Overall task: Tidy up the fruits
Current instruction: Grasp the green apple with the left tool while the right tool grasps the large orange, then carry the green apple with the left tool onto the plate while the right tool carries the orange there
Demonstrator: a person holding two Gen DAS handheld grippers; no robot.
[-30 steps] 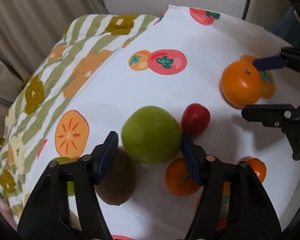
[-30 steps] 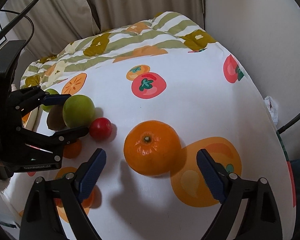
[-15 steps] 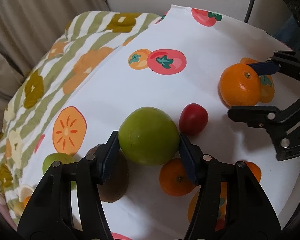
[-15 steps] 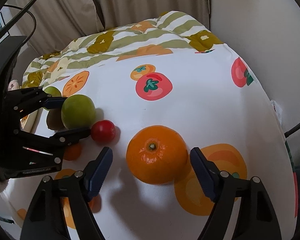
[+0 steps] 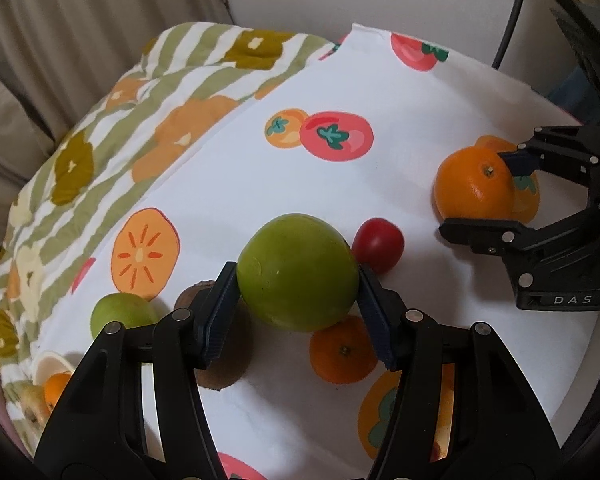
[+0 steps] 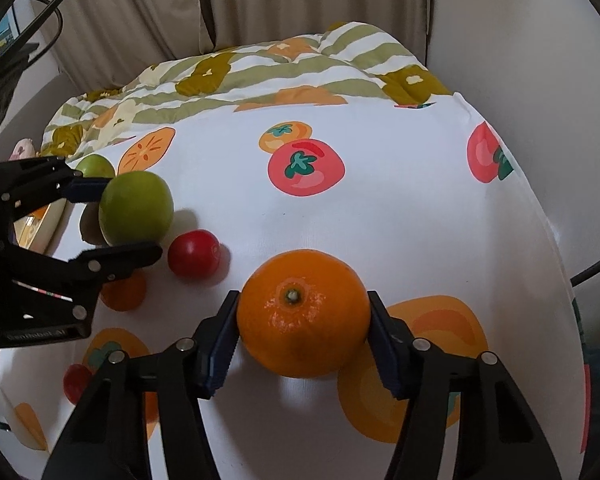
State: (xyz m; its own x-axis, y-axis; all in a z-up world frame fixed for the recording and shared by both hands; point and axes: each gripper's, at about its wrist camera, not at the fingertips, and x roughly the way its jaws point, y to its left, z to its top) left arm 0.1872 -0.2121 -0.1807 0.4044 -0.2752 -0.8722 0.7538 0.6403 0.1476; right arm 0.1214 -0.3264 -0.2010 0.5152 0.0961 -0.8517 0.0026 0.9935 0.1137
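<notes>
A large green apple (image 5: pixel 296 272) sits between the pads of my left gripper (image 5: pixel 296 276), which is shut on it just above the white fruit-print cloth (image 5: pixel 400 184). In the right wrist view the same gripper (image 6: pixel 128 218) holds the apple (image 6: pixel 136 206) at the left. My right gripper (image 6: pixel 302 300) has a big orange (image 6: pixel 302 314) between its jaws. They are closing and both pads touch its sides. The left wrist view shows this gripper (image 5: pixel 478 194) and orange (image 5: pixel 474 184) at the right.
A red tomato (image 5: pixel 378 246), a small orange (image 5: pixel 342 350), a kiwi (image 5: pixel 224 364) and a small green fruit (image 5: pixel 122 316) lie around the apple. Another small red fruit (image 6: pixel 76 380) lies near the front left. A striped quilt (image 6: pixel 300 68) covers the far side.
The right gripper's jaws came in from wide apart onto the orange. The left gripper's pads settled snug against the green apple. Neither hand shifted much.
</notes>
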